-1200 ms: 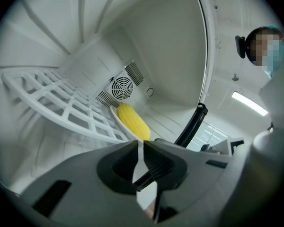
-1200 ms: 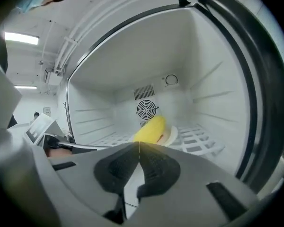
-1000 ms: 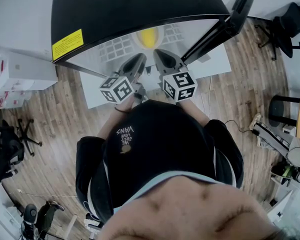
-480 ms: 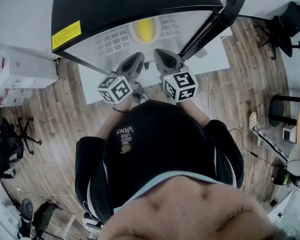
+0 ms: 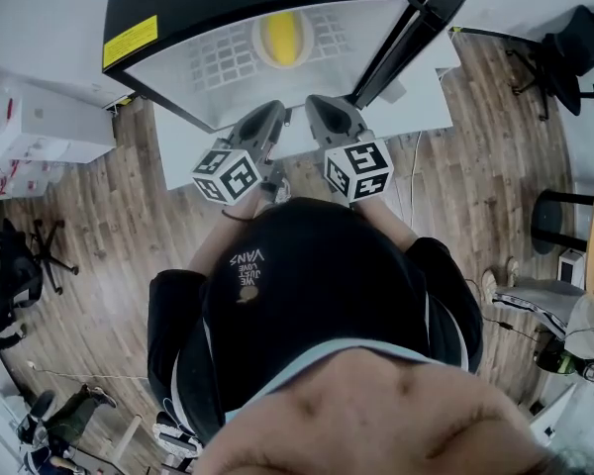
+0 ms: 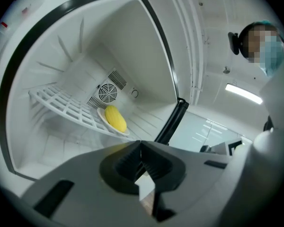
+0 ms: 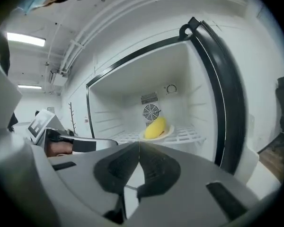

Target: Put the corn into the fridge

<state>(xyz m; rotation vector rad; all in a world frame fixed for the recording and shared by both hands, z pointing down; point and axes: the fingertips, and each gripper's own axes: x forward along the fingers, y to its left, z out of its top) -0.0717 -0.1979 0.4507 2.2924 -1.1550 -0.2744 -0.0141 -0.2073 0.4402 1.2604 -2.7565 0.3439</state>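
Observation:
The yellow corn (image 5: 282, 36) lies on a white plate (image 6: 103, 119) on the wire shelf (image 6: 66, 109) inside the open fridge (image 5: 238, 8). The corn (image 6: 115, 118) shows in the left gripper view and the corn (image 7: 155, 128) in the right gripper view, in front of the round fan grille. Both grippers are outside the fridge, side by side before its opening. My left gripper (image 5: 269, 124) has its jaws together and holds nothing. The right gripper (image 5: 322, 117) is shut too, and empty.
The fridge door (image 5: 416, 38) stands open at the right, its dark edge (image 7: 225, 93) close to my right gripper. White boxes (image 5: 40, 127) sit at the left, and office chairs (image 5: 569, 57) stand on the wooden floor at the right and left.
Both grippers have drawn back from the fridge opening. The corn on its plate now lies farther from them, deeper in the picture.

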